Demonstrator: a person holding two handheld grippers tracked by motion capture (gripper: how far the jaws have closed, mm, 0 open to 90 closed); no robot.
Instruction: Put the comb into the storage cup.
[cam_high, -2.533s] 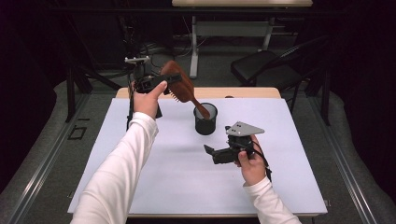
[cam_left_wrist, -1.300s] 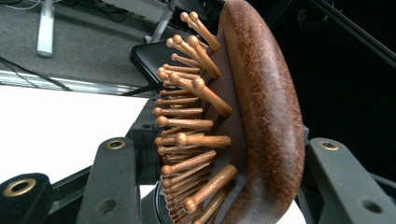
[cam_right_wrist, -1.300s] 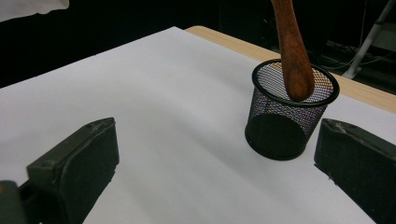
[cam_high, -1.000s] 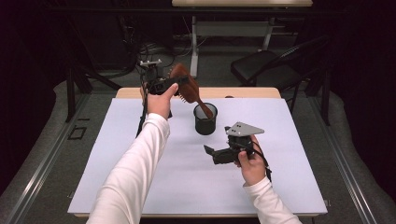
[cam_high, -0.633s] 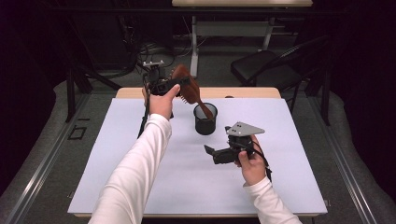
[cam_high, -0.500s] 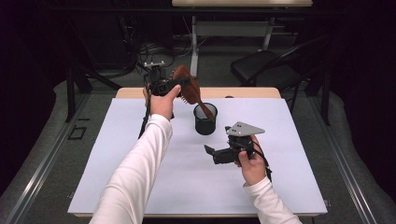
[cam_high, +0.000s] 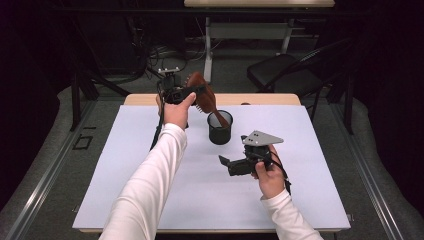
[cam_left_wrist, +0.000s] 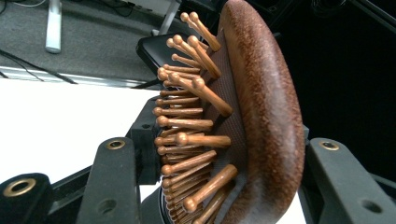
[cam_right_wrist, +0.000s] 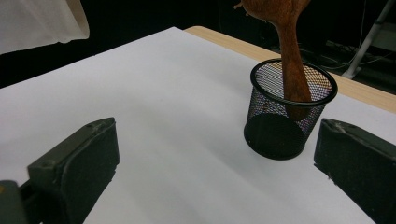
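The left gripper (cam_high: 192, 92) is closed tight on the head of a brown wooden hairbrush (cam_high: 202, 97). In the left gripper view one black jaw presses on the side with the wooden pins and the other presses on the smooth round back of the hairbrush (cam_left_wrist: 252, 116). The brush is tilted, with its head held up above and behind the black mesh cup (cam_high: 220, 127). Its handle slants down into the cup, and the end of the handle is inside, past the rim. In the right gripper view you can see the handle (cam_right_wrist: 292, 60) going down through the cup's round top and showing through the mesh cup (cam_right_wrist: 289, 109). The cup stands upright on the white table (cam_high: 125, 165), toward the far side of it. The left hand (cam_high: 175, 110) is just beside the cup, at its left in the high view, and the white sleeve (cam_high: 150, 185) runs from there back toward the near edge of the table. The right gripper (cam_high: 225, 162) is on the near side of the cup, close above the table. It points toward the cup but does not touch it. Its jaws are spread wide apart with nothing between them. The right hand (cam_high: 270, 175) holds it from behind, and a grey three-cornered plate (cam_high: 260, 138) sits on top of it.
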